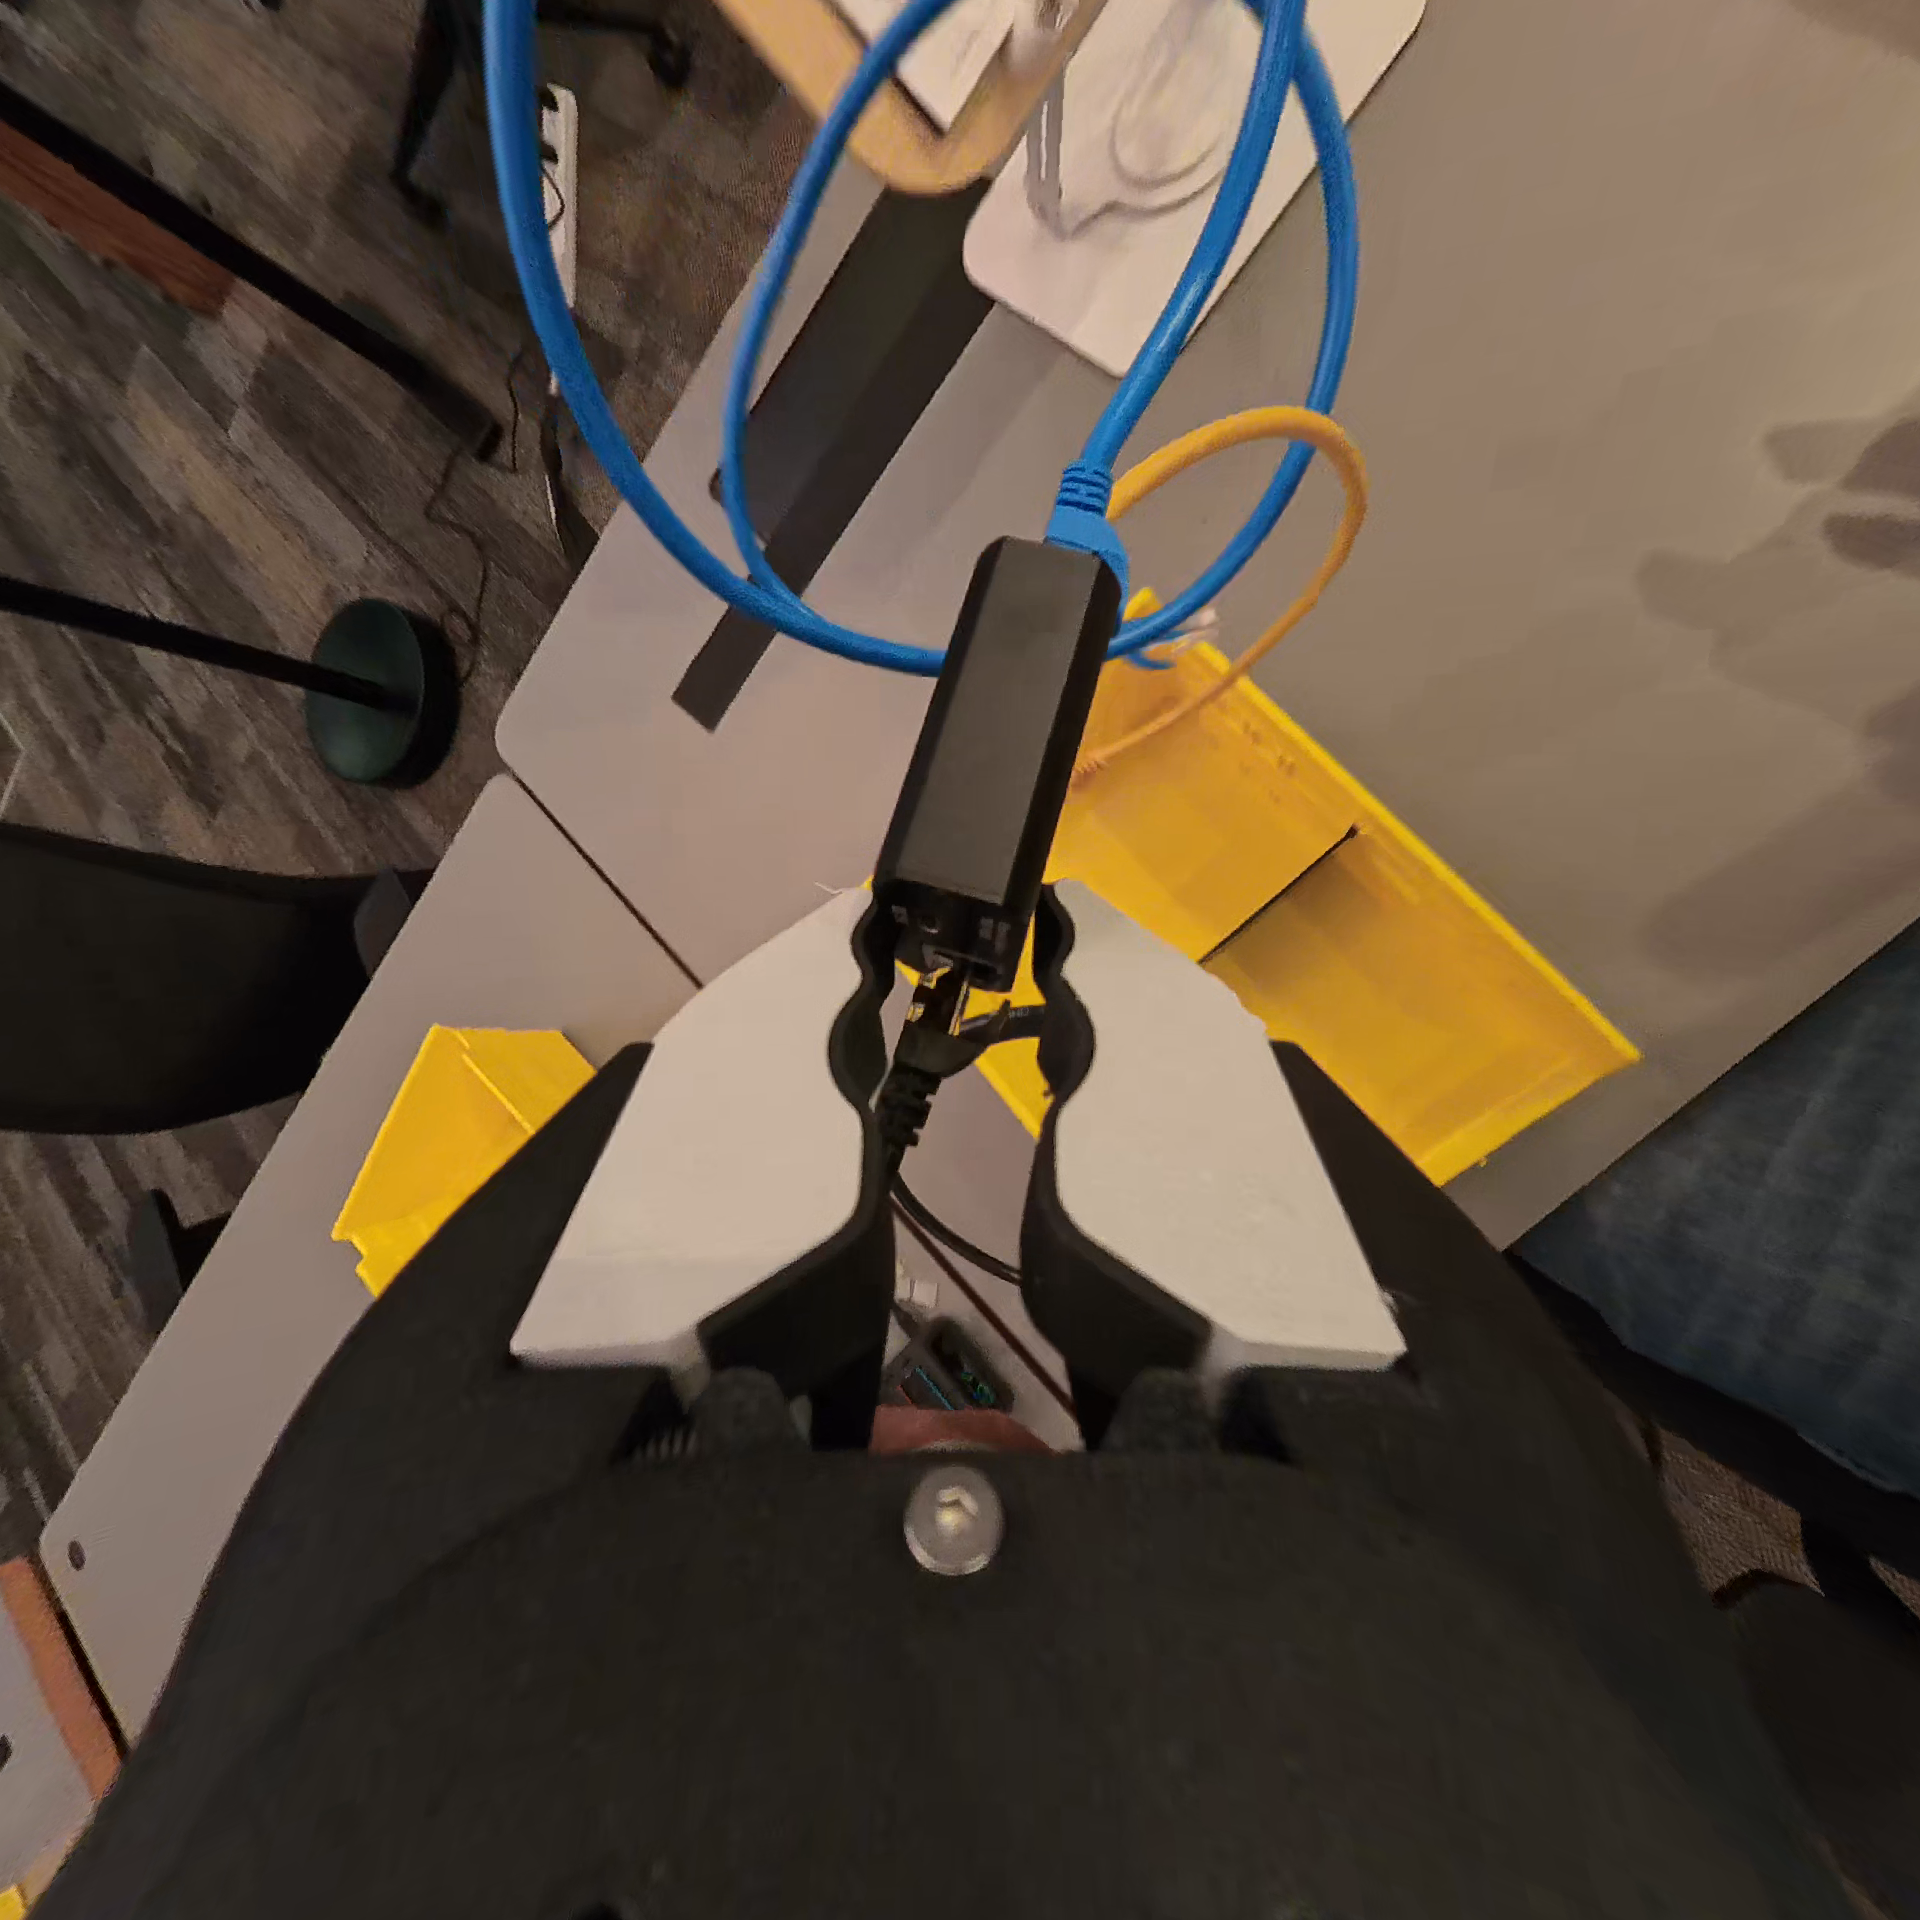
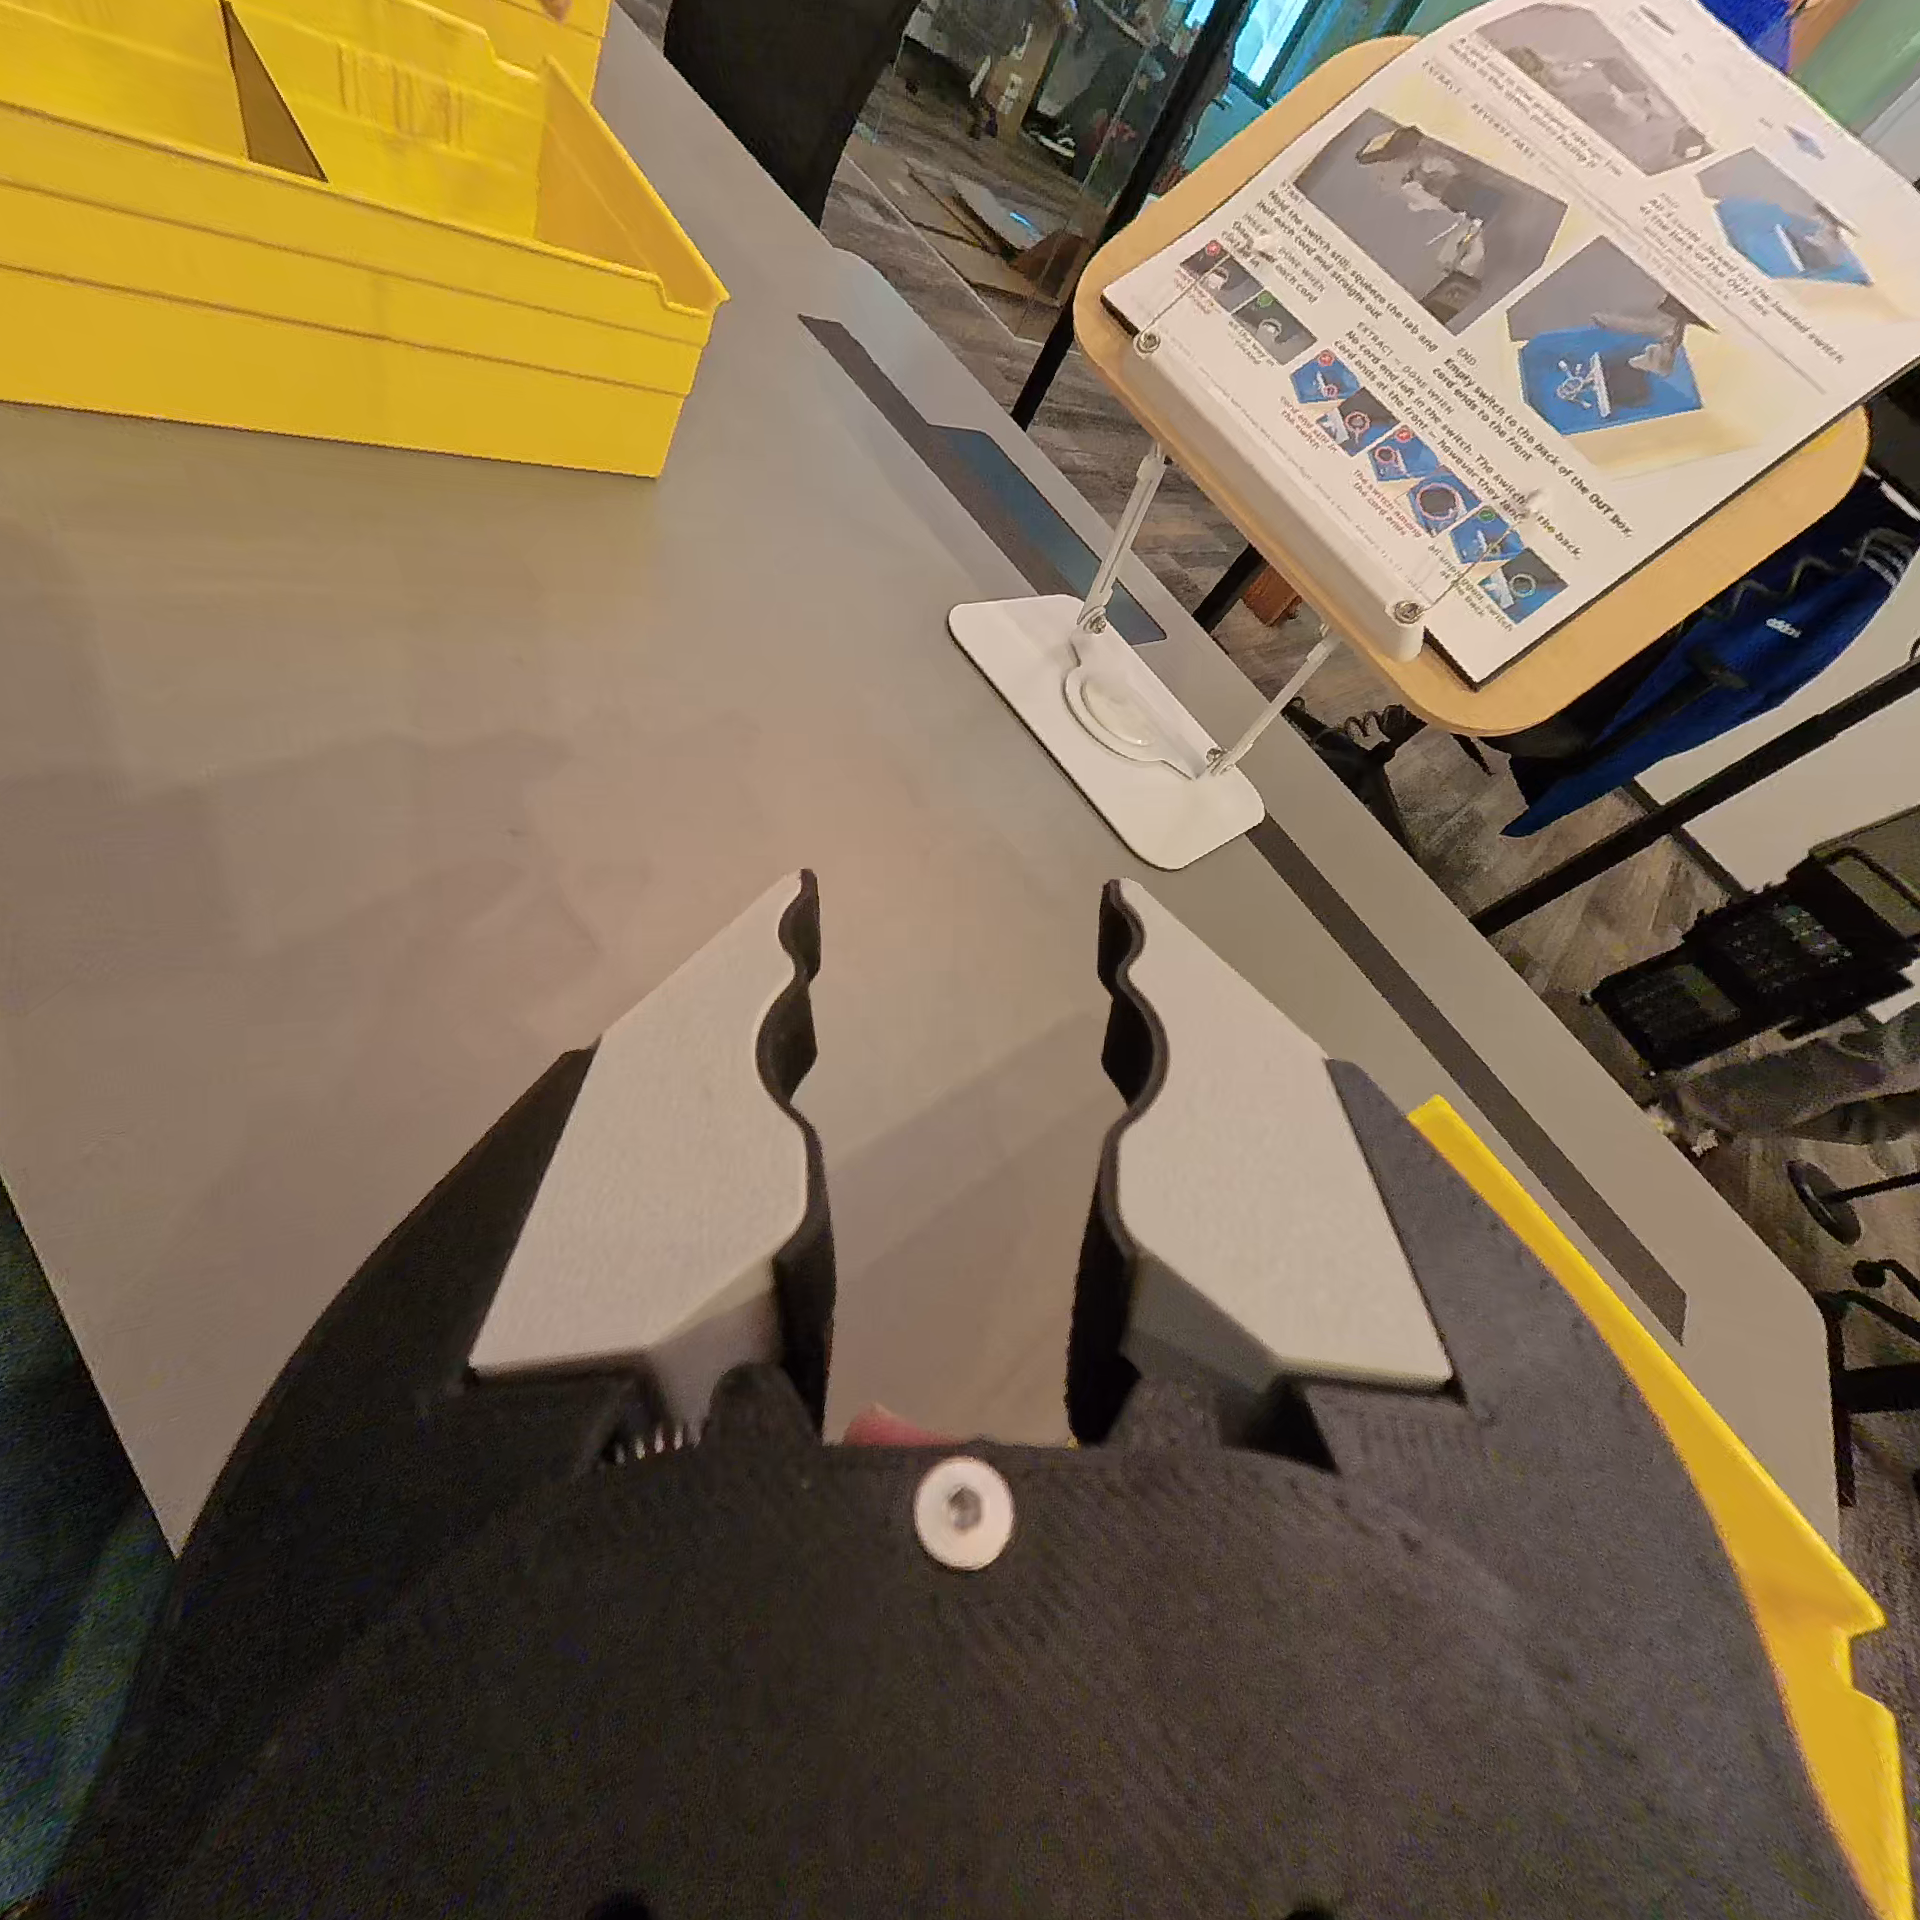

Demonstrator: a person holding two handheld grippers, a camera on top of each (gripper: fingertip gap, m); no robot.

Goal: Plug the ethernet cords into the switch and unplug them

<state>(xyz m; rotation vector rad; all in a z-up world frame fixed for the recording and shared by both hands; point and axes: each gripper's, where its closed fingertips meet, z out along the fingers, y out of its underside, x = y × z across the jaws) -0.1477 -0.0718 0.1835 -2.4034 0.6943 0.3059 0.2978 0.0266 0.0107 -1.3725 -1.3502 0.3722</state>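
Left wrist view: boxy matte-black switch (image 1: pixel 997 727) in gripper (image 1: pixel 961 940)

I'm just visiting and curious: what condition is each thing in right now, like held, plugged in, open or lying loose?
Left gripper: shut on the switch.
Switch: held up above the table.
Blue cord: plugged into the switch's far end, looping.
Black cord: plugged into the near end.
Orange cord: looped; plugged or loose, unclear.
Right gripper: open, empty.
Yellow bin: on the table.
Instruction sheet: propped on a stand.
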